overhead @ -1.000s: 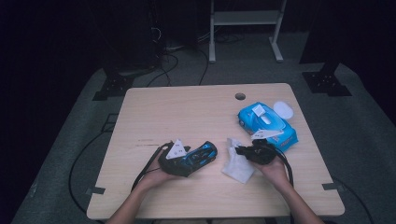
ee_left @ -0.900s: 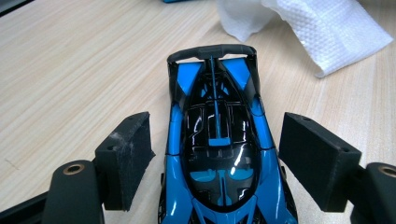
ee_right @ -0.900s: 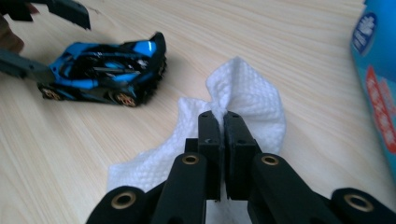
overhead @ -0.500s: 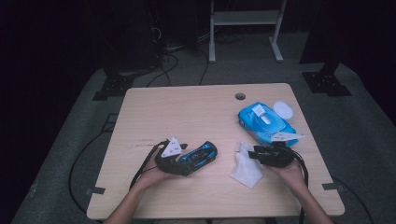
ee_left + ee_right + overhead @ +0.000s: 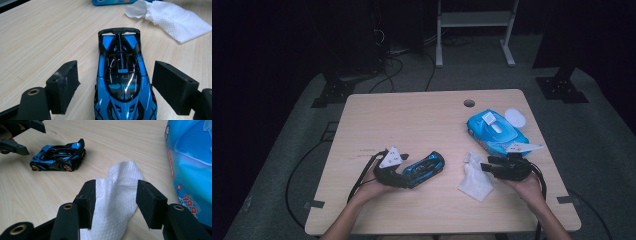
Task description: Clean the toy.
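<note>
Tabletop [image 5: 412, 120] holds one toy car [image 5: 426, 168], one wipe [image 5: 476, 180], one wipe pack [image 5: 497, 132]; both tongs released, lately widening.

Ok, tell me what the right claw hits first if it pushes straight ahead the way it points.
Most likely the white wipe, lying flat on the table between the open right claw. Beyond it stands the blue toy car, though depth is hard to judge.

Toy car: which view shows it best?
The left gripper view: the toy car lies close-up between open jaws, roof detail sharp. The right gripper view shows its side farther off; the high view shows it small.
</note>
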